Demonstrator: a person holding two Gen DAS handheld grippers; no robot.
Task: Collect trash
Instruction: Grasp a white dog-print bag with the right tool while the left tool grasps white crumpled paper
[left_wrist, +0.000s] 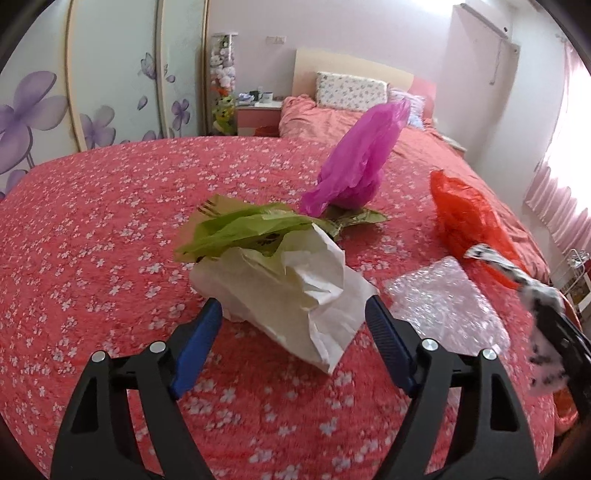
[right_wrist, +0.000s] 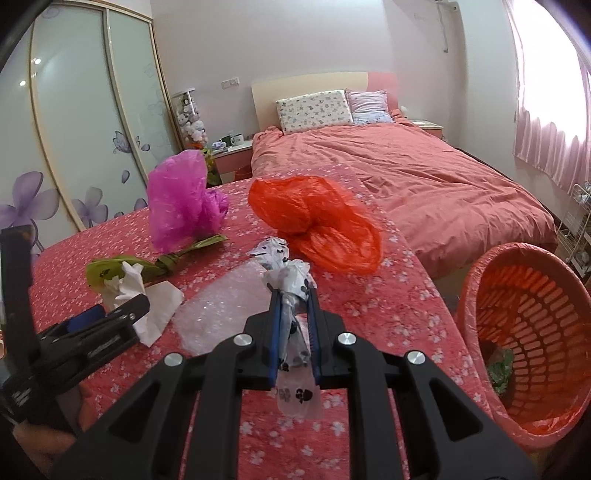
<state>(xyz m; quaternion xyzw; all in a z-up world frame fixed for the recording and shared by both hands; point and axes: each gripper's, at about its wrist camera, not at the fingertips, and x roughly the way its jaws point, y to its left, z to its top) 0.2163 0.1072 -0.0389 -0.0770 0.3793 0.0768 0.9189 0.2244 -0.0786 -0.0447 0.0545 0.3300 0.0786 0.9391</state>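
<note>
Right wrist: orange basket (right_wrist: 524, 317) holds green scrap (right_wrist: 500, 369).

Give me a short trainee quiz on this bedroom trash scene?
1. True or false: the right hand-held gripper is empty.
2. What lies between the open left hand-held gripper jaws: A purple bag, B white crumpled paper, C bubble wrap?
3. What stands right of the bed cover, ready for trash?

Key: 1 false, it pinches a printed plastic wrapper. 2 B. 3 the orange basket.

Pink-walled bedroom (right_wrist: 295, 44), floral wardrobe (right_wrist: 74, 129), curtained window (right_wrist: 546, 110)
</note>
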